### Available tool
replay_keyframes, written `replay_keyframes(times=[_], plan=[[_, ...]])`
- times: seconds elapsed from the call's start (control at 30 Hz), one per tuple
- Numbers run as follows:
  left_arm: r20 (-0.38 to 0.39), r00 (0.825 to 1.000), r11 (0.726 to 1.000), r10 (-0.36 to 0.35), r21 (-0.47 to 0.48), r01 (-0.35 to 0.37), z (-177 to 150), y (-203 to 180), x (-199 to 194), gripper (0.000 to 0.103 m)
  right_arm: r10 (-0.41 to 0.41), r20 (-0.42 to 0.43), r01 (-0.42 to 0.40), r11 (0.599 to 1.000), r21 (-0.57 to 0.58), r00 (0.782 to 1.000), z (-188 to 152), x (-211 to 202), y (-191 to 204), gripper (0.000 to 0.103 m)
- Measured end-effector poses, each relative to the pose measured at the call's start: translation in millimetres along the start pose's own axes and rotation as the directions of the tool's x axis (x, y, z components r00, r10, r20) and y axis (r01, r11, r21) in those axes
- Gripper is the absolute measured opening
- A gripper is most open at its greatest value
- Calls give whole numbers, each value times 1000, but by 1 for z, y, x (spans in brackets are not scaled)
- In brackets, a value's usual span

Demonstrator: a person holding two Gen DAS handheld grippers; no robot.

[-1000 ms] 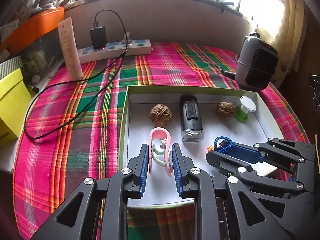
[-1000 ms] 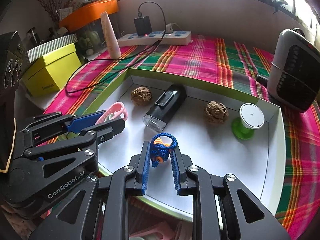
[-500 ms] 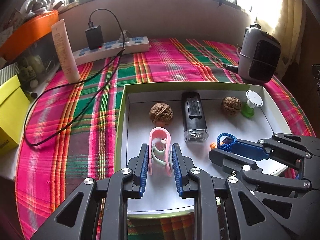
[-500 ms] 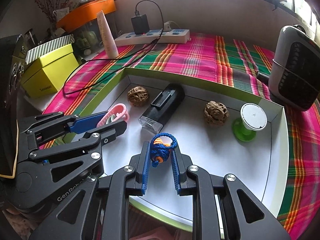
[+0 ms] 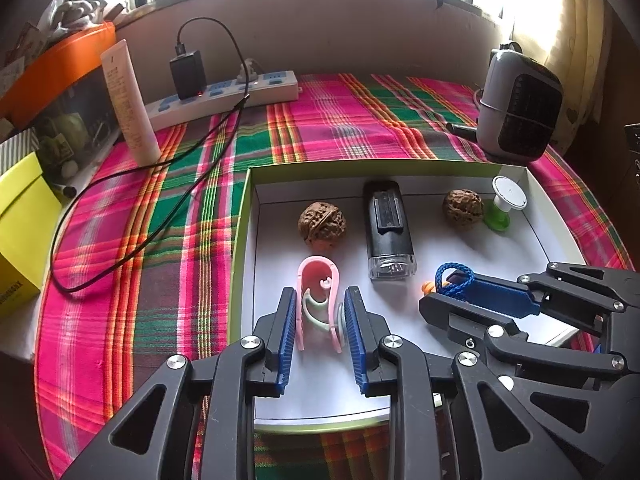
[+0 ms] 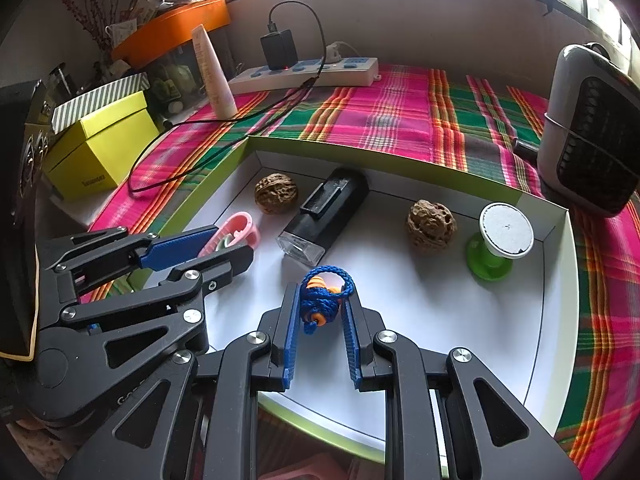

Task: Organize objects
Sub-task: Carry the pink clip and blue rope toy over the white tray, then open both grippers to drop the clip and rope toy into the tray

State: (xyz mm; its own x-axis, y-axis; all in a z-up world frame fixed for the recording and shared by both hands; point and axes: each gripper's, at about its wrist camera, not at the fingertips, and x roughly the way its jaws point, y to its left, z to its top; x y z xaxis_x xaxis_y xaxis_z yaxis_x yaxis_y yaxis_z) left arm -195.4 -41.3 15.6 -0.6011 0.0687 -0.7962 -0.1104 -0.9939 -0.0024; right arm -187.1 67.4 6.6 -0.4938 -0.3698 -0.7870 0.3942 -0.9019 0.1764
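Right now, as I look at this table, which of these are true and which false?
1. The black flashlight-like device lies between two brown walnuts in the white tray with green walls. True.
2. The right tool is closed on a blue cord bundle with orange beads. True.
3. The green spool with a white top stands outside the tray. False: it stands inside, near a far corner.
4. A black charger is plugged into the white power strip. True.
5. The pink plastic clip lies on the plaid tablecloth. False: it is in the tray.
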Motion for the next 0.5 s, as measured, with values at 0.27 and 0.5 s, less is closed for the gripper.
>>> replay_keyframes(times=[0.27,0.5], plan=[[5,1000,1000,6,0,-6,0,0,-3,29,0,2,0,1000,21,1000,-1,-2,-3,27],[10,1000,1000,8,-24,-8,-3,3,-11,33,-8,12,7,999,35,1000,-4,-8,-5,39]])
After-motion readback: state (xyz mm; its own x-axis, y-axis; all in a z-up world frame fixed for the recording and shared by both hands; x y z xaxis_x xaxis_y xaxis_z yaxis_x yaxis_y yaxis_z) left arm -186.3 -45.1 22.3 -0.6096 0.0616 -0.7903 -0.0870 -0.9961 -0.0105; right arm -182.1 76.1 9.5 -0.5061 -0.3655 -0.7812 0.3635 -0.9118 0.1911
